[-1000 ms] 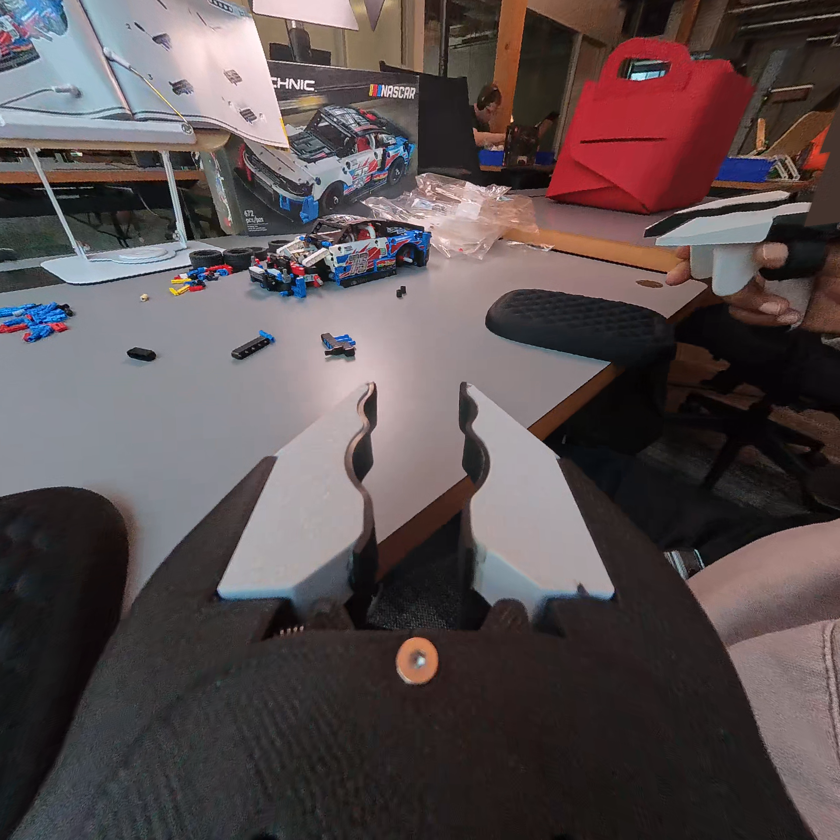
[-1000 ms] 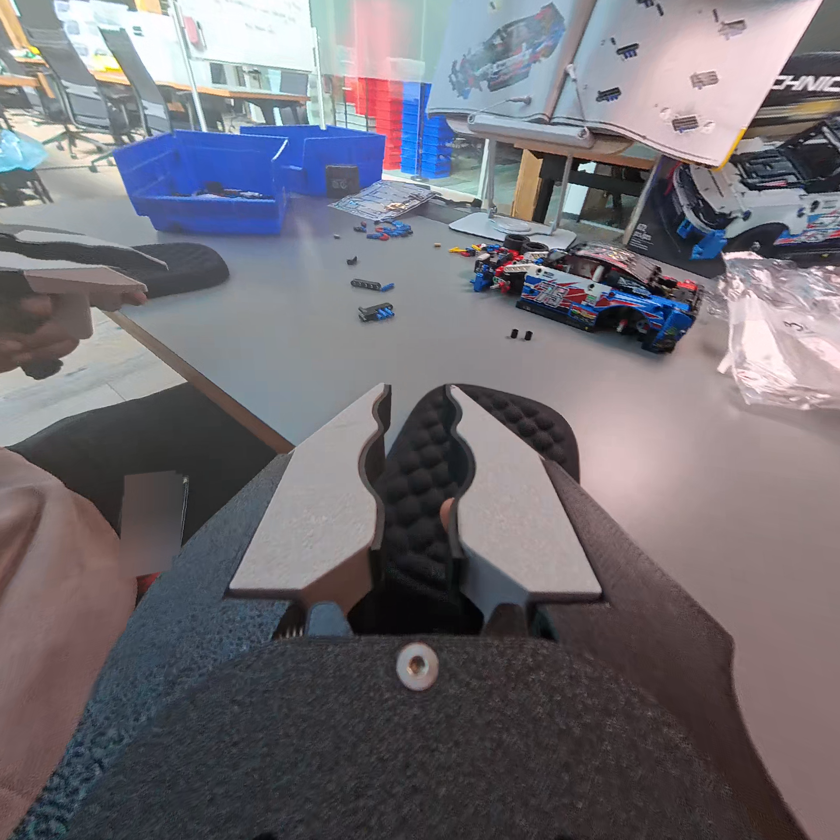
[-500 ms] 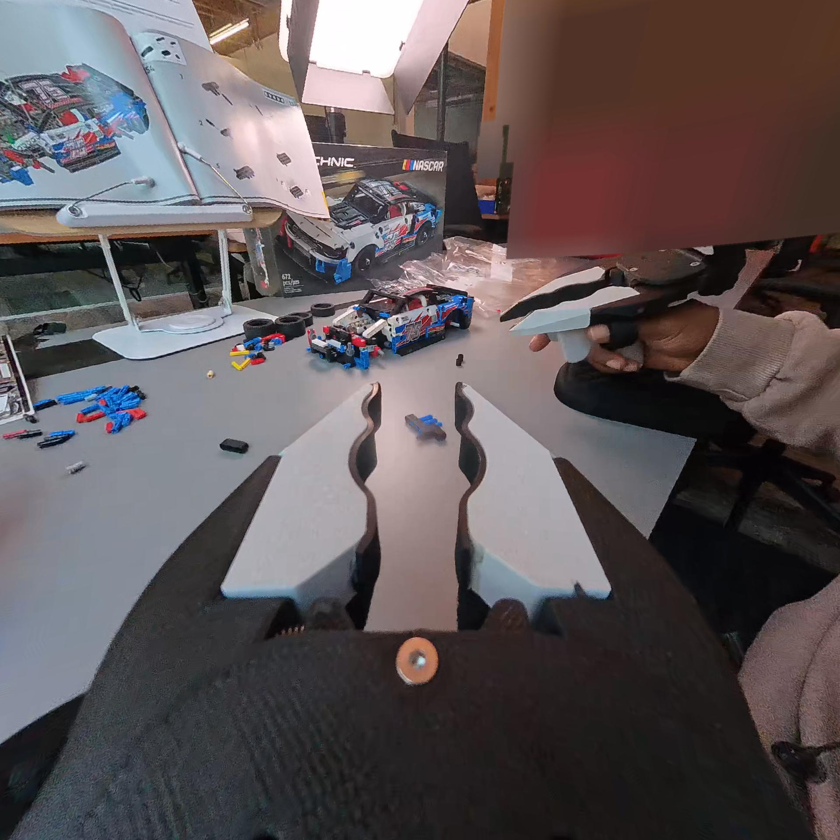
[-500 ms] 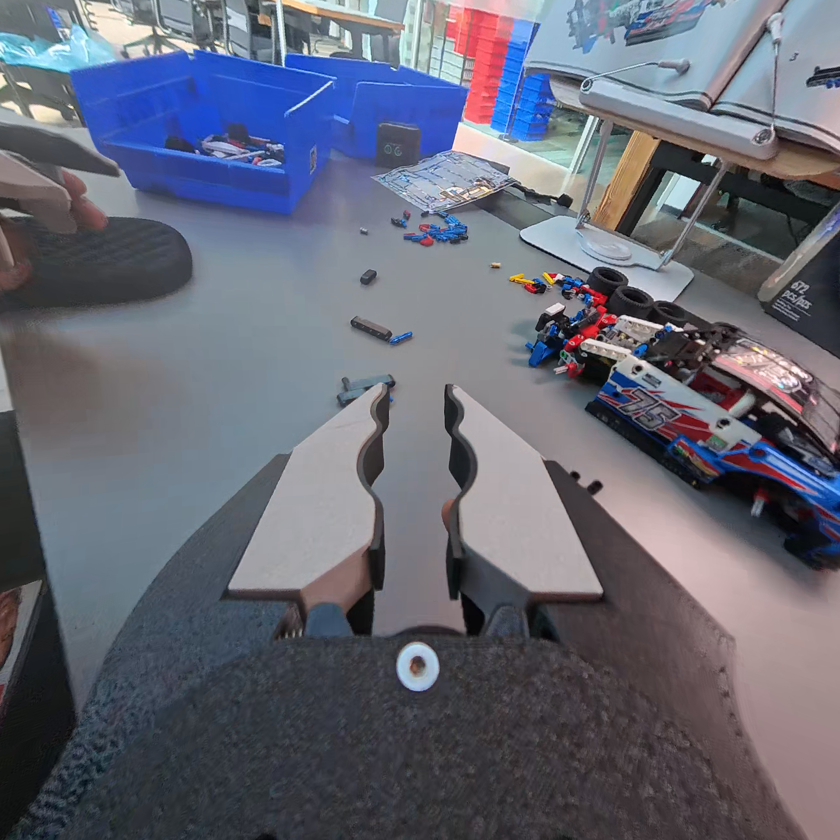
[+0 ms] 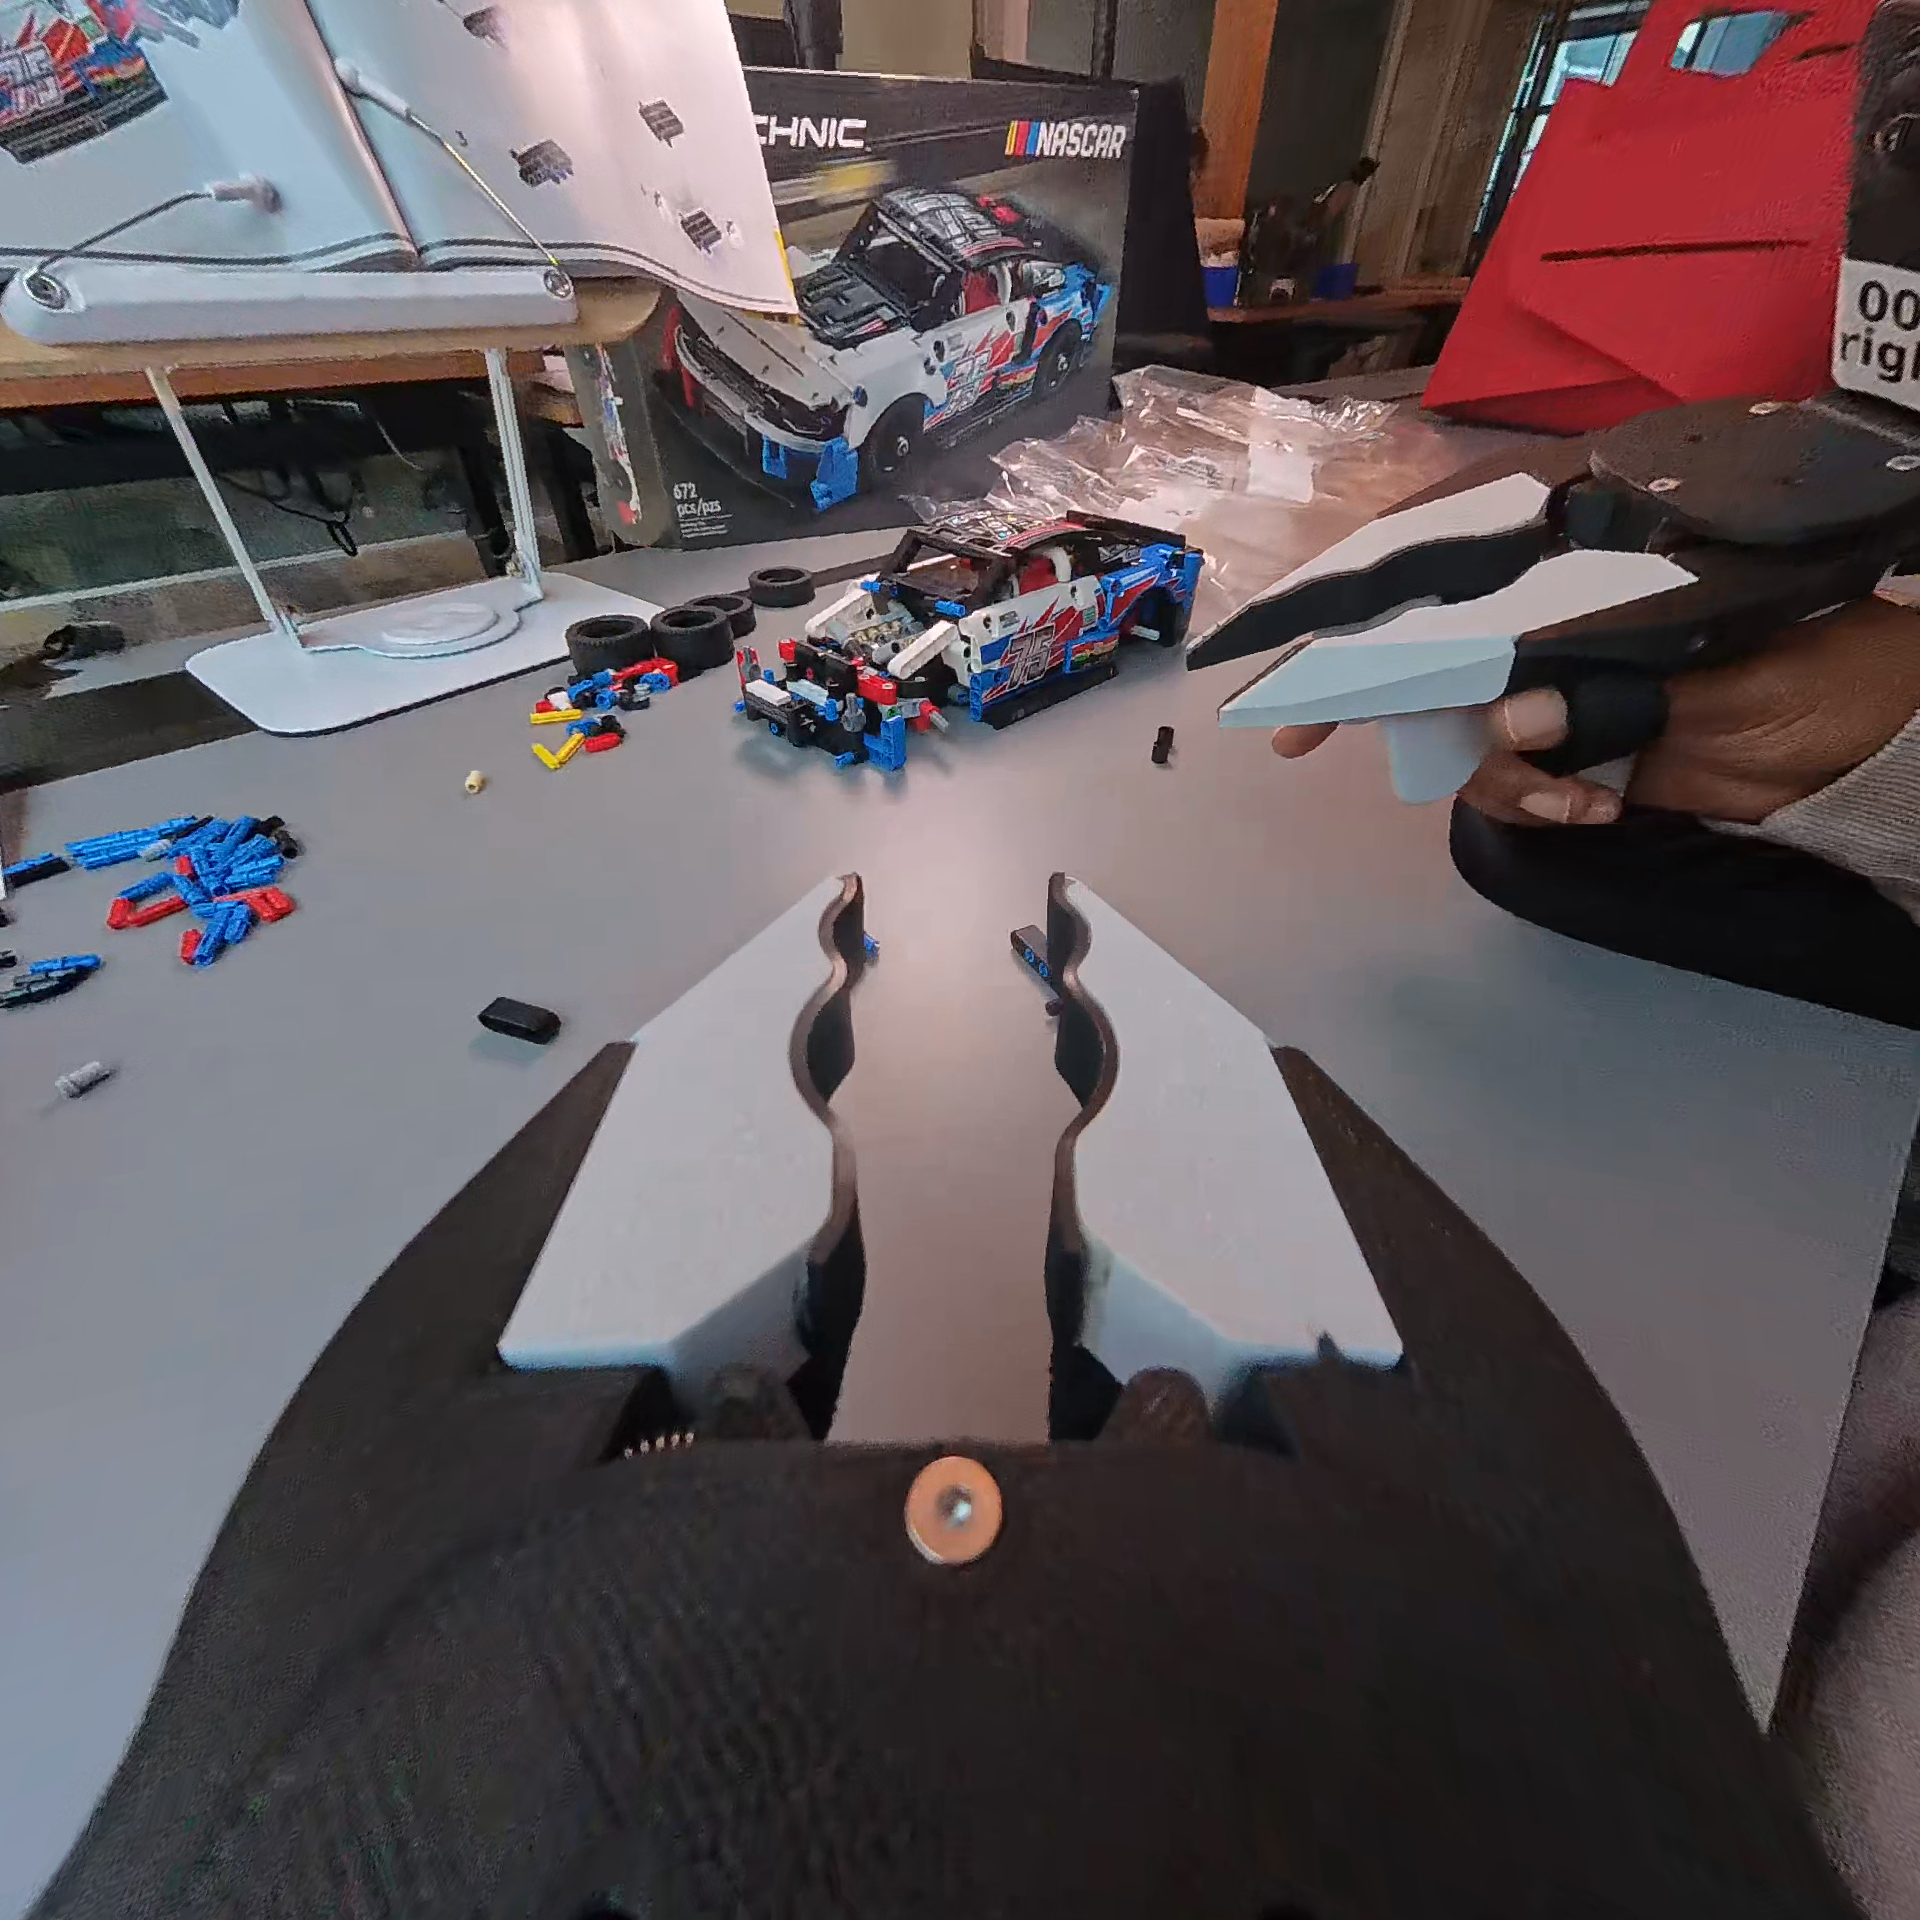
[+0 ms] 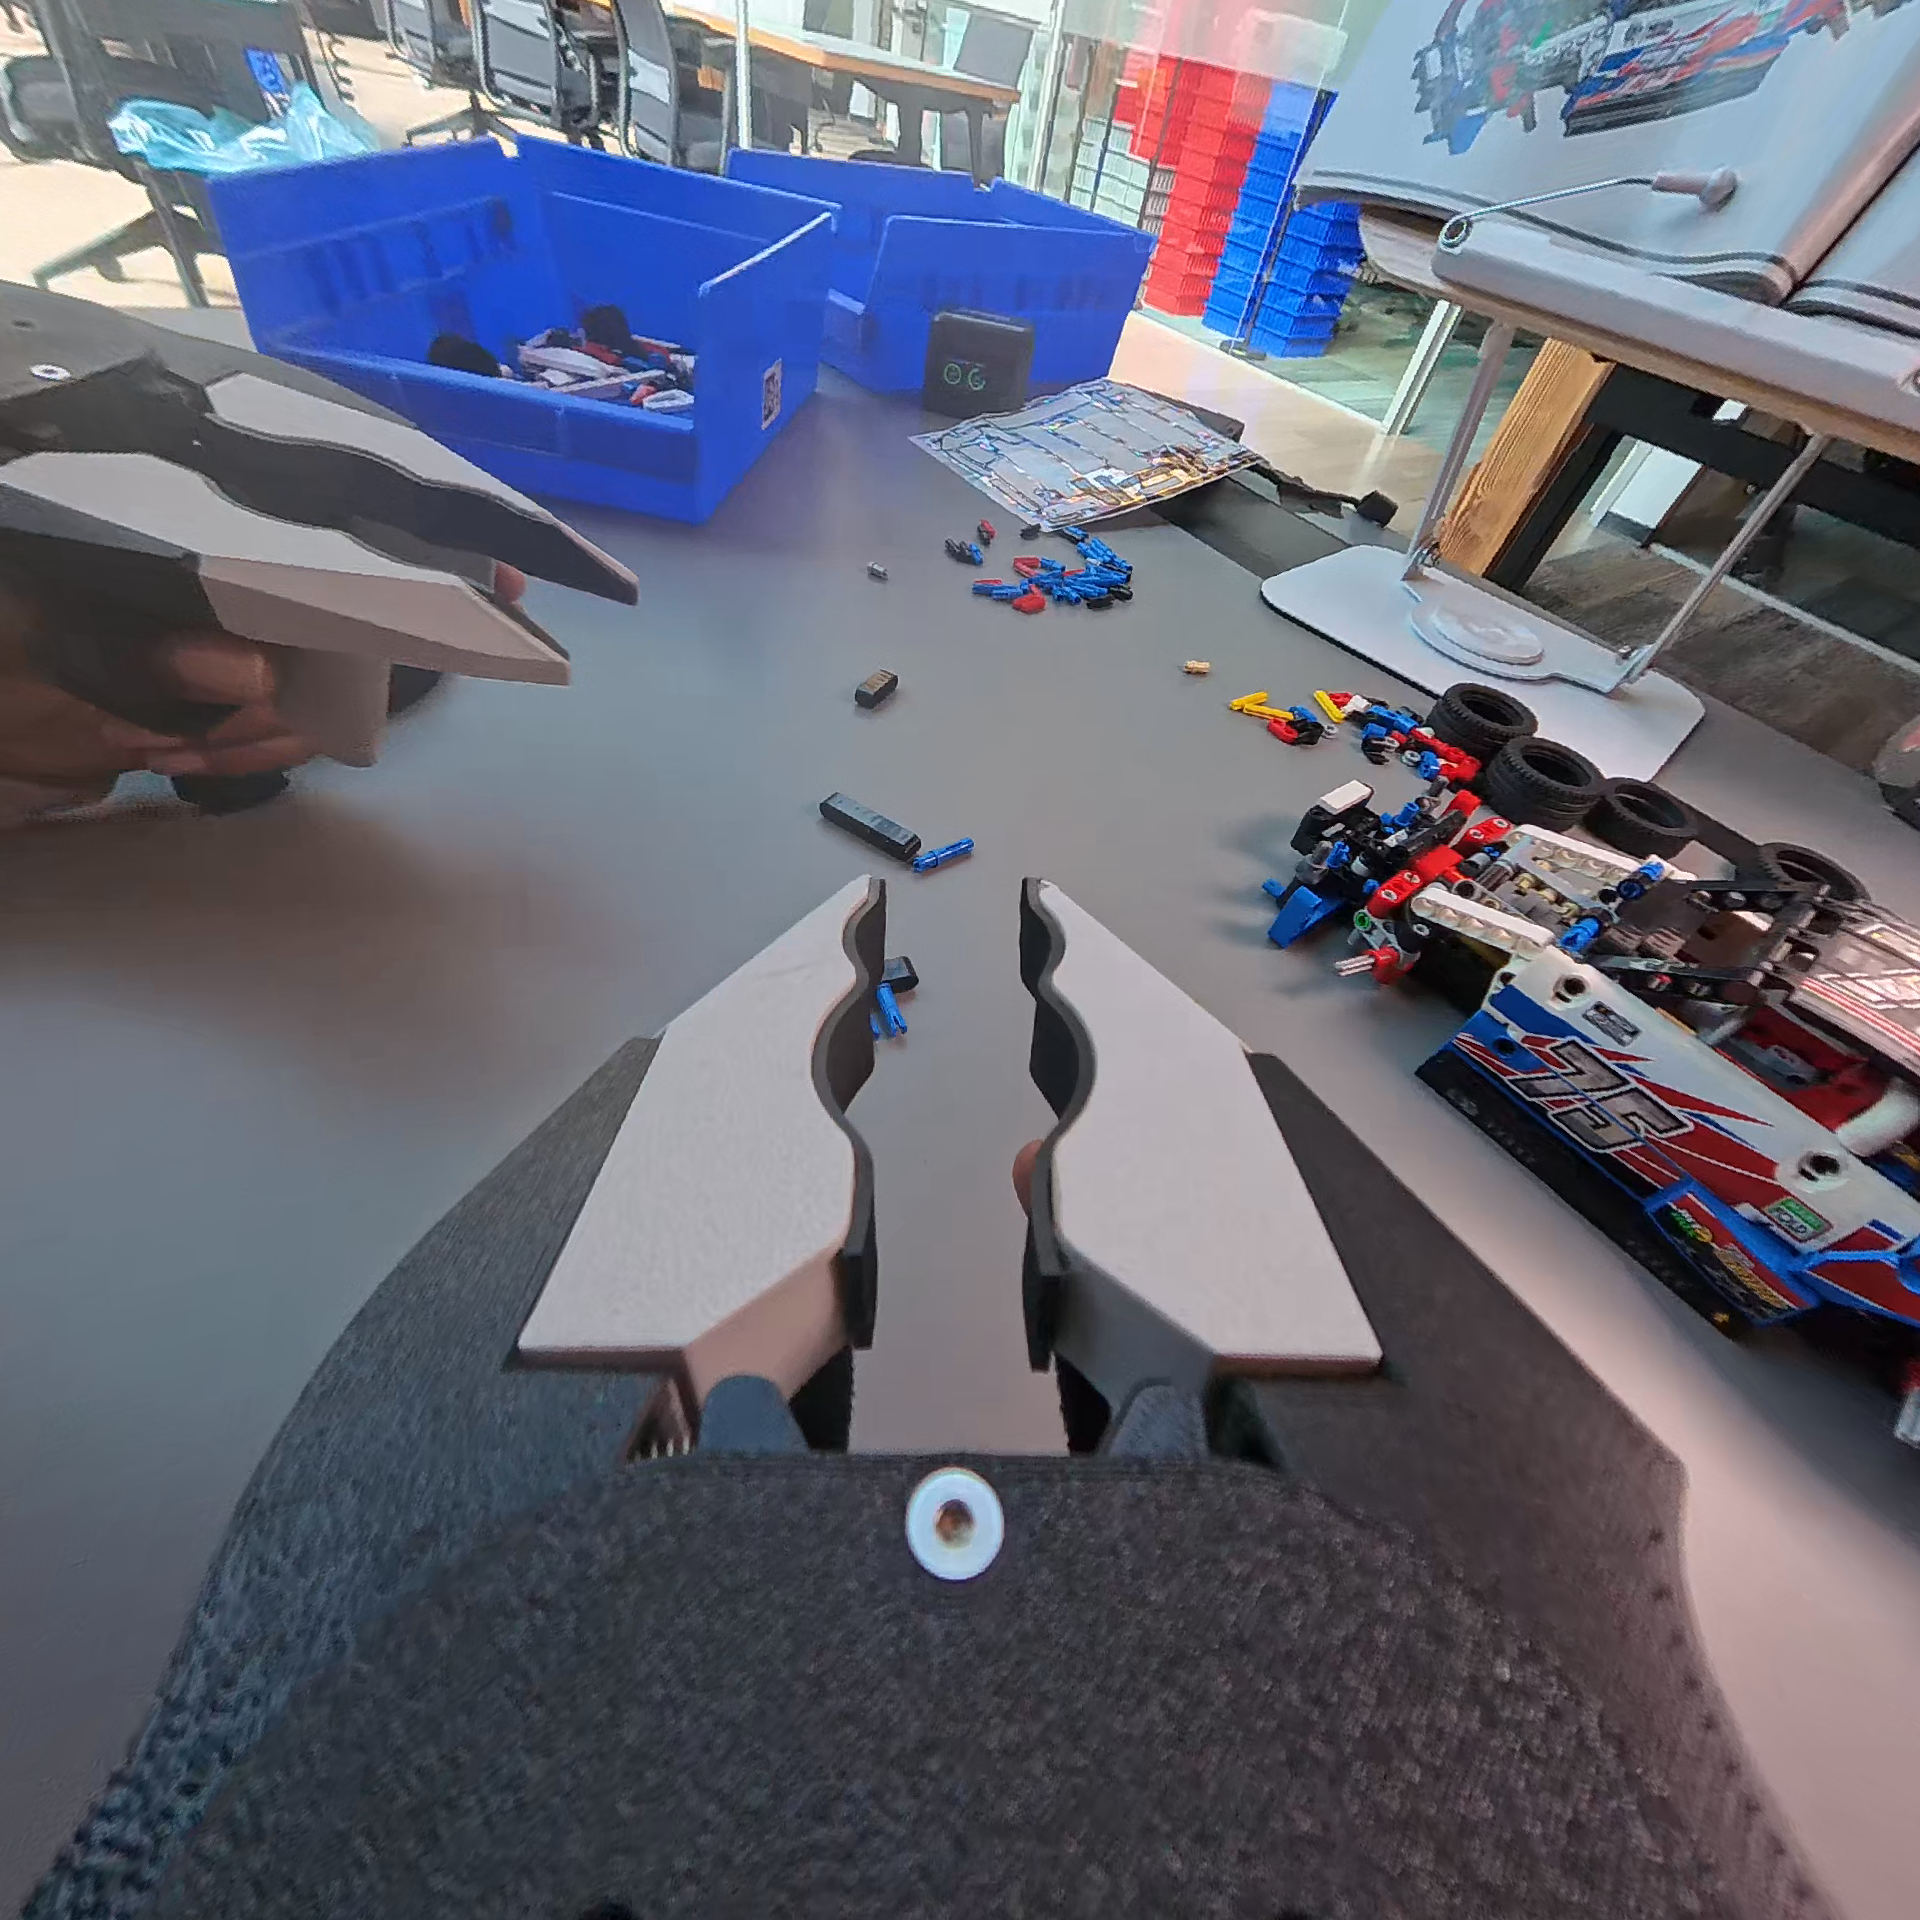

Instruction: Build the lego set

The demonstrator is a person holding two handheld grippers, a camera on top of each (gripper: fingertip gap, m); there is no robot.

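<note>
The partly built blue, white and red lego car [image 5: 977,644] stands on the grey table [image 5: 416,1195]; it also shows in the right wrist view [image 6: 1621,1039]. My left gripper [image 5: 954,904] is open and empty, low over the table. A small black and blue piece [image 5: 1029,951] lies just beyond its fingertips, partly hidden. My right gripper [image 6: 954,894] is open and empty. The small black and blue piece [image 6: 894,987] lies by its left finger, and a black beam with a blue pin [image 6: 873,826] lies just ahead. Each gripper shows in the other's view [image 5: 1210,688] [image 6: 597,636].
Loose tyres [image 5: 686,629] and small coloured pins [image 5: 197,883] lie left of the car. The instruction book on its stand [image 5: 416,125], the set's box [image 5: 914,312], plastic bags [image 5: 1195,447] and a red bag [image 5: 1662,208] stand behind. Blue bins [image 6: 540,312] and a sticker sheet [image 6: 1091,452] are far left.
Both grippers have moved in from the table's edge over the table, towards the loose black and blue pieces. Both stay open and empty.
</note>
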